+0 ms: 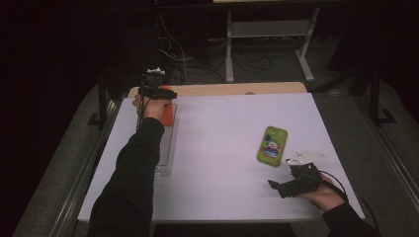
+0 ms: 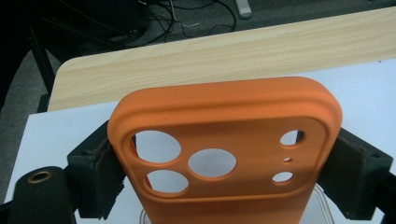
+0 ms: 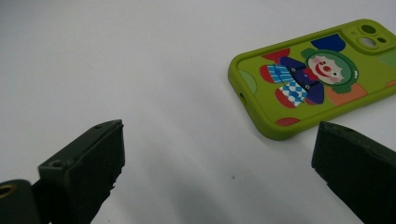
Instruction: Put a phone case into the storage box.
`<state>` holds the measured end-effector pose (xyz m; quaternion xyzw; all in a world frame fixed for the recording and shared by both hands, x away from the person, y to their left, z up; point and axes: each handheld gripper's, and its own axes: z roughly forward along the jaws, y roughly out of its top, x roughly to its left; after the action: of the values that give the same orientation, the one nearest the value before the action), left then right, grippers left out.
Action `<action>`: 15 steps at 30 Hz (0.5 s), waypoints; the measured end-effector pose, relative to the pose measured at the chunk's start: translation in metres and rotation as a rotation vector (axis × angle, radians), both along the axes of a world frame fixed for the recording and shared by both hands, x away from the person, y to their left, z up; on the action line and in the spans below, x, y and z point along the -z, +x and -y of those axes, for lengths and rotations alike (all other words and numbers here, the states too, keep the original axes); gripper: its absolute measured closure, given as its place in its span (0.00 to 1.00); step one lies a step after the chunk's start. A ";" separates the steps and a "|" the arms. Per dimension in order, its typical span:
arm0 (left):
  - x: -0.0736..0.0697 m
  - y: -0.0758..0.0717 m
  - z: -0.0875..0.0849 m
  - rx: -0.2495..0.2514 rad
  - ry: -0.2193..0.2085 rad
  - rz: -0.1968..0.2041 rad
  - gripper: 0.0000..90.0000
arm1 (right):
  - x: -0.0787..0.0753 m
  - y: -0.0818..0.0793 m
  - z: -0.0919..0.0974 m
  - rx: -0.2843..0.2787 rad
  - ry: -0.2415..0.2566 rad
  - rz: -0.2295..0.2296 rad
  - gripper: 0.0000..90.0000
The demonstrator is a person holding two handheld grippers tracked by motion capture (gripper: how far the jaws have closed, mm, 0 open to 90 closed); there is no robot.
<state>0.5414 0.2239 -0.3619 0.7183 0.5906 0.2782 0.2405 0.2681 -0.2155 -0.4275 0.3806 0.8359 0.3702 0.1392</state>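
An orange phone case with camera cut-outs stands upright between the jaws of my left gripper, and both black pads touch its side edges. In the high view this gripper is at the table's far left, with the orange case over the far end of a clear tray. A green phone case with a clown picture lies flat at the right. My right gripper rests near the front right, open and holding nothing, with the green case just beyond its jaws.
A white sheet covers the table, and a wooden strip shows along its far edge. Cables and a white table frame lie on the dark floor beyond. The clear tray's rim sits under the orange case.
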 end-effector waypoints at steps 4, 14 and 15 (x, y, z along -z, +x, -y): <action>0.002 0.001 0.000 -0.007 -0.004 0.002 0.14 | 0.000 0.000 0.000 -0.002 -0.001 0.002 0.02; 0.006 0.004 -0.003 -0.003 -0.015 -0.020 0.05 | 0.001 0.001 0.000 -0.006 -0.001 0.008 0.02; 0.007 0.004 -0.002 -0.007 -0.024 -0.022 0.04 | 0.001 0.001 0.000 -0.006 -0.002 0.008 0.02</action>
<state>0.5453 0.2262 -0.3686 0.7162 0.5991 0.2640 0.2417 0.2687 -0.2155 -0.4281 0.3764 0.8370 0.3711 0.1417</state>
